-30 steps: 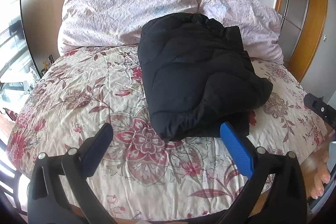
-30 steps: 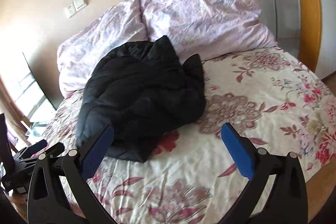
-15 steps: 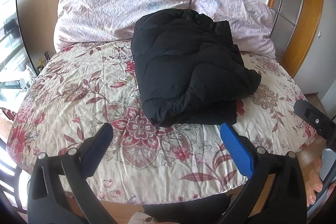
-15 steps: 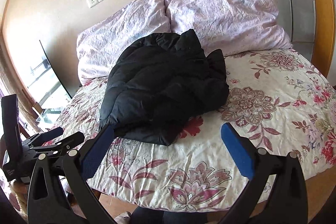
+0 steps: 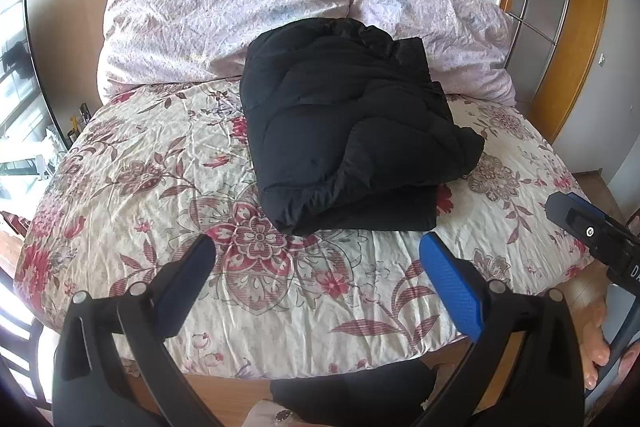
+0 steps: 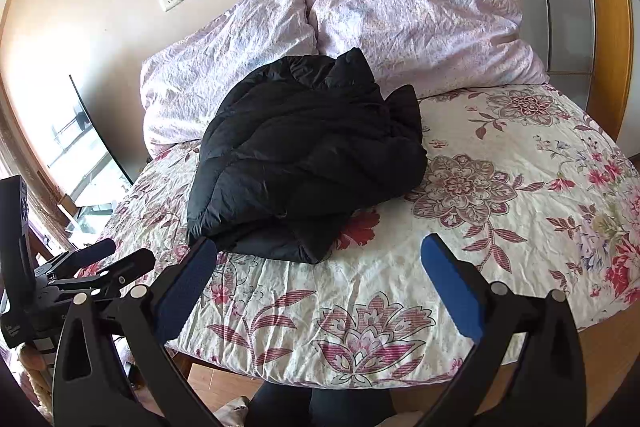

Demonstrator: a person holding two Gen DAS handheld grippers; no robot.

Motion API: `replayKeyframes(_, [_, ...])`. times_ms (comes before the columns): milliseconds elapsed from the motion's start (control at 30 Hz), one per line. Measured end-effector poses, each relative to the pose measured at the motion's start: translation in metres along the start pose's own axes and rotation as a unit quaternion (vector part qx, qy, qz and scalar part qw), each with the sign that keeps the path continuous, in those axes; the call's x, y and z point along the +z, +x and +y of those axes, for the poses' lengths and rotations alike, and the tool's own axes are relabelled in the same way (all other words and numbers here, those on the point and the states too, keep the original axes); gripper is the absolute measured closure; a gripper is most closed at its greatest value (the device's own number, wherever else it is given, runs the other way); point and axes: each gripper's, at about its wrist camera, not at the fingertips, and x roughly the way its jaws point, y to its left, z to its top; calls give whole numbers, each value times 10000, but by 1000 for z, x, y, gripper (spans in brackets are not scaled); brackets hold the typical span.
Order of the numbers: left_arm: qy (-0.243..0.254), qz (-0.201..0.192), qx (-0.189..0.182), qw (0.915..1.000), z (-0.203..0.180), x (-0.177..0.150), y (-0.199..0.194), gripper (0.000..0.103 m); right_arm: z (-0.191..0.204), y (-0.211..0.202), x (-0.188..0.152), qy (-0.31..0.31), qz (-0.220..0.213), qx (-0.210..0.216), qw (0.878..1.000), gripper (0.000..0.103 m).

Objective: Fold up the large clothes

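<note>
A black puffer jacket (image 5: 348, 131) lies folded into a thick bundle in the middle of the bed, its far end against the pillows; the right wrist view shows it too (image 6: 304, 163). My left gripper (image 5: 316, 279) is open and empty, held back over the near edge of the bed, well short of the jacket. My right gripper (image 6: 318, 279) is also open and empty, near the foot of the bed, with the jacket's near corner just beyond its left finger. The right gripper's body (image 5: 592, 231) shows at the right edge of the left wrist view.
The flowered bedspread (image 5: 160, 187) covers the bed. Two pale pink pillows (image 5: 224, 19) (image 6: 424, 27) lean on the wall. A wooden door frame (image 5: 576, 39) stands to the right, a dark screen (image 6: 100, 131) to the left. A person's legs (image 6: 320, 407) stand at the foot of the bed.
Both grippers have drawn back and up from the bed, so the jacket looks smaller and farther off. The jacket has not moved. Both stay open.
</note>
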Motion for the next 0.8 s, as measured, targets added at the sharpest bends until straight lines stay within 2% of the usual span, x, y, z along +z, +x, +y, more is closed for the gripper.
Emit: replayKeyframes(800, [-89,144,62,9998,6,0,13,2,-3,0,0,40,38,-94,9999,1])
